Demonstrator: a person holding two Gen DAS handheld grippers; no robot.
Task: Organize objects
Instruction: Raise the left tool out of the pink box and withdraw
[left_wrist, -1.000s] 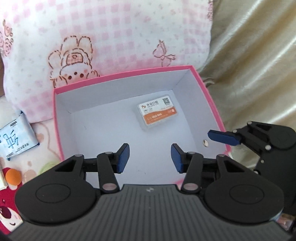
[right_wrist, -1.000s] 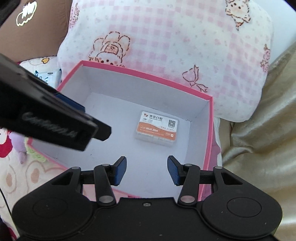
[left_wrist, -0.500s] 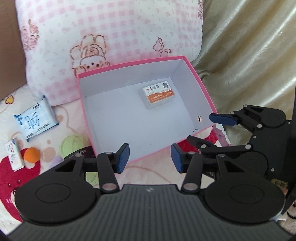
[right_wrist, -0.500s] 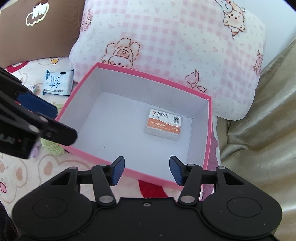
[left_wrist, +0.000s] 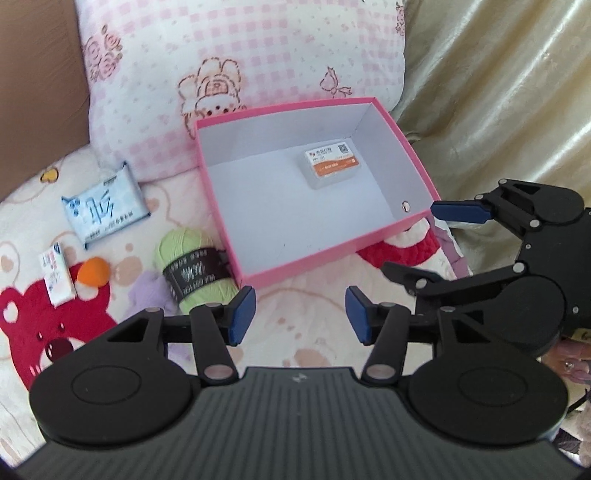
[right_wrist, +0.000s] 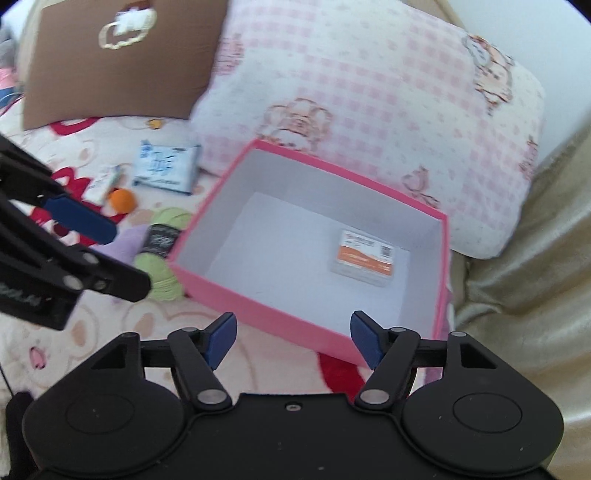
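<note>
Pink cardboard box (left_wrist: 402, 144) w/ white inside sits open on the printed bedspread (left_wrist: 303, 288), back edge against the pink-checked pillow (left_wrist: 258, 48). Only one item inside: small clear plastic case w/ orange-and-white label (left_wrist: 332, 166), lying flat near the far right corner.

Rest of the stuff is outside, left of the box: green yarn skein w/ dark paper band (left_wrist: 192, 269) just beside the box's near-left corner, a lilac soft item (right_wrist: 127, 245) next to it (can't tell what it is), small orange ball (left_wrist: 94, 272), small white carton (left_wrist: 56, 277) touching the ball, and a pale blue tissue pack (left_wrist: 105, 206) closer to the pillow. Brown cushion (right_wrist: 118, 62) behind all that.

Left gripper (left_wrist: 299, 317) hangs over the bedspread in front of the box, jaws have just been opening a bit, nothing between them. Right gripper (right_wrist: 290, 339) is over the box's near edge, jaws have just been opening wide, also empty.

Likely next: go for the yarn or another loose item. Risks, imo:
- bedding is soft, so pressing down sinks the item and the pads may pinch fabric instead
- yarn is squashy and round, could roll or slip
- yarn sits tight to the box wall; a jaw could nudge the light box
- both grippers are near each other, so reaching left together could make them collide.
</note>
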